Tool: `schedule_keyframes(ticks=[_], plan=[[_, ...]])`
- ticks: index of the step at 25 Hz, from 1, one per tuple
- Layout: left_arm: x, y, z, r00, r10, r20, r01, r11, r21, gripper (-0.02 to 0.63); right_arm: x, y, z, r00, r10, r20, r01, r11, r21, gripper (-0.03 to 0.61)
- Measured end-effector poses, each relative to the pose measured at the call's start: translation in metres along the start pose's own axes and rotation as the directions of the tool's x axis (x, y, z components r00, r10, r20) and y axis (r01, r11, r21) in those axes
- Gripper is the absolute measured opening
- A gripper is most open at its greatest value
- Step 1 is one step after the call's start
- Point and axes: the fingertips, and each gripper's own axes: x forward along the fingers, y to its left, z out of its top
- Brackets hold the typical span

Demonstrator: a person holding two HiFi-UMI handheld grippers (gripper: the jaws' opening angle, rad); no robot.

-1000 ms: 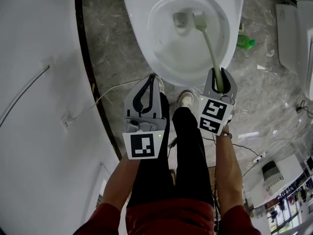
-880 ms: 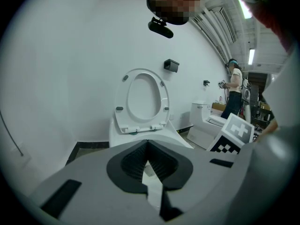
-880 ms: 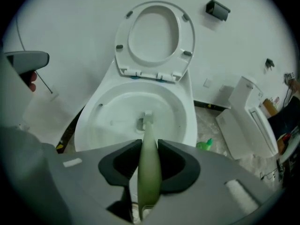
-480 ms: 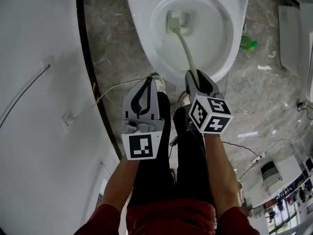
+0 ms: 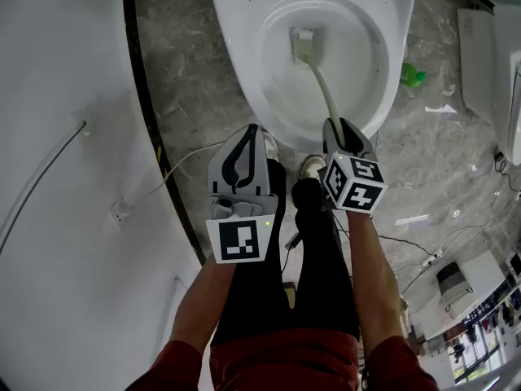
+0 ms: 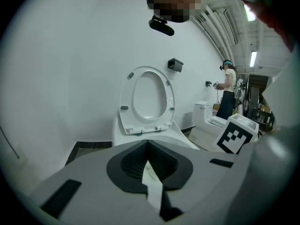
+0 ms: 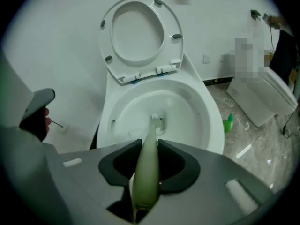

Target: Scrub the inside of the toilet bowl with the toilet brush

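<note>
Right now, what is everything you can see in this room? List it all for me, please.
toilet bowl: one, white, on the floor straight ahead
seat: one, white, raised against the wall
toilet brush: one, pale green handle, head down in the bowl
bottle: one, green, on the floor right of the bowl
second toilet: one, white, off to the right
other person: one, standing in the background
floor: grey, marbled
legs: two, black trousers, below the grippers
left gripper: one, grey, jaws together, holding nothing
right gripper: one, grey, jaws closed on the brush handle
</note>
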Motion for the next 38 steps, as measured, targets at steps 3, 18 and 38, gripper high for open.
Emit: schedule_keyframes(ticks=[3, 18, 38], plan=[[0.008, 0.003, 0.001, 1.000, -0.028, -0.004, 0.028, 1.000, 0.011, 0.005, 0.000, -0.019, 0.012, 0.991, -0.131, 0.040, 0.134, 0.986, -0.101, 0.120], [0.038, -0.034, 0.006, 0.999, -0.013, -0.040, 0.014, 1.000, 0.014, 0.005, -0.018, -0.035, 0.034, 0.972, -0.198, 0.124, 0.230, 0.905, -0.358, 0.120], [0.034, -0.027, 0.013, 0.997, 0.070, -0.039, -0.070, 0.998, 0.001, 0.005, 0.009, 0.013, 0.065, 0.998, -0.058, 0.032, 0.066, 0.853, -0.518, 0.121]])
